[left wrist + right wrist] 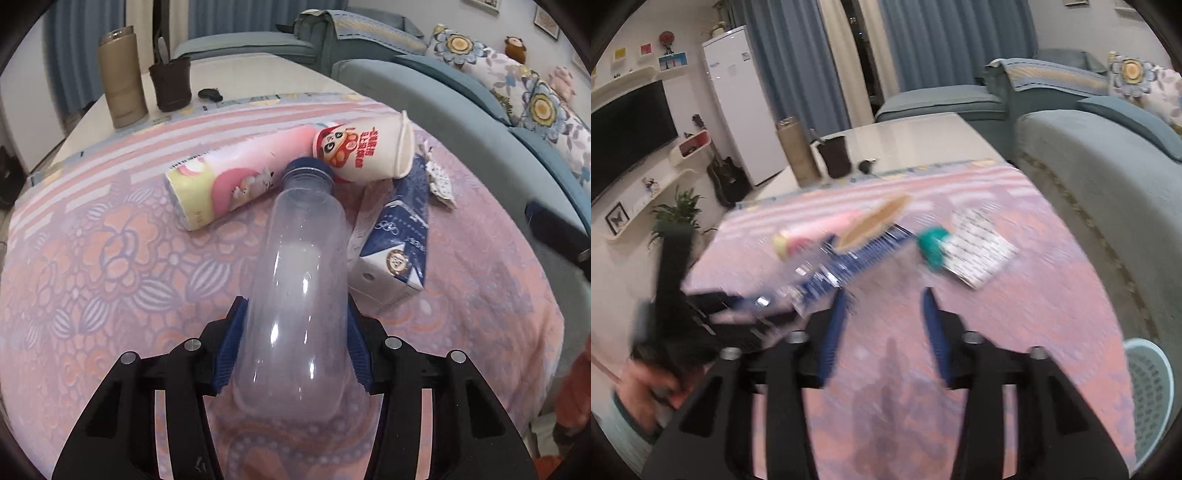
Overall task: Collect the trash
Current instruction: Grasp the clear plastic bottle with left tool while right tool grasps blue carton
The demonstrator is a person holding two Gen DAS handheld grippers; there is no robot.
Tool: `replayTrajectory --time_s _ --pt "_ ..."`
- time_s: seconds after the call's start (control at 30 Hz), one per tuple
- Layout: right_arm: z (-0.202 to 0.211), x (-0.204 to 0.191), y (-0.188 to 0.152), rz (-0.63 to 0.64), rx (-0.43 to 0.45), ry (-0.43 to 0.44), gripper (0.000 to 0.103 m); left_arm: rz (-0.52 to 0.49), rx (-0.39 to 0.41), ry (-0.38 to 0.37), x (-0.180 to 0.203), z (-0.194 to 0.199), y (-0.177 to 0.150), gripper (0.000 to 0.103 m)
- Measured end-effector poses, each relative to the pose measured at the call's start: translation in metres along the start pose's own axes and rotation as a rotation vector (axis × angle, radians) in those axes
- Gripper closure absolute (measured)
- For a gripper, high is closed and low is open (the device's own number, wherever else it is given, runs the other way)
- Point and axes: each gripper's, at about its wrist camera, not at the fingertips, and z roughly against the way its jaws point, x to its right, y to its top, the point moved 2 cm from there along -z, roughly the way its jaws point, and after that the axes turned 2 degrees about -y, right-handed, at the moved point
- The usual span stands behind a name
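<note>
The left gripper is seen nearest in the left wrist view, its jaws clamped on the lower body of a clear plastic bottle; the blue pads are pressed against both sides of it. The bottle is laid lengthwise away from the camera, its blue cap pointed toward the far edge of the tabletop, which is covered by a pink patterned cloth. Just right of the bottle a blue and white carton is found lying on its side. Beyond the cap, a pink and yellow tube and a white paper cup are lying side by side — the cup appears to be touching the cap. A crumpled wrapper is noted beside the carton's far end. At the far left corner a tan tumbler and a dark pot are standing upright.

In the right wrist view, which is blurred, the right gripper is held above the cloth with jaws apart — nothing is between them. Ahead of it a teal object and a printed sheet are lying on the cloth. A pale blue basket is seen off the near right corner. A hand is visible at lower left.
</note>
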Motion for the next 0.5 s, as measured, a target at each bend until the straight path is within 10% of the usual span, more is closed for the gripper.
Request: replayTrajectory --time_s 0.17,0.5 --pt "-0.046 -0.024 0.02 -0.1 -0.106 -0.012 0.035 0.062 0.058 -0.006 -0.003 0.005 -0.013 0.057" --pt "-0.114 -0.027 0.014 -0.291 -0.303 -0.051 0.039 0.16 0.112 -0.036 -0.023 0.029 -0.048 0.058"
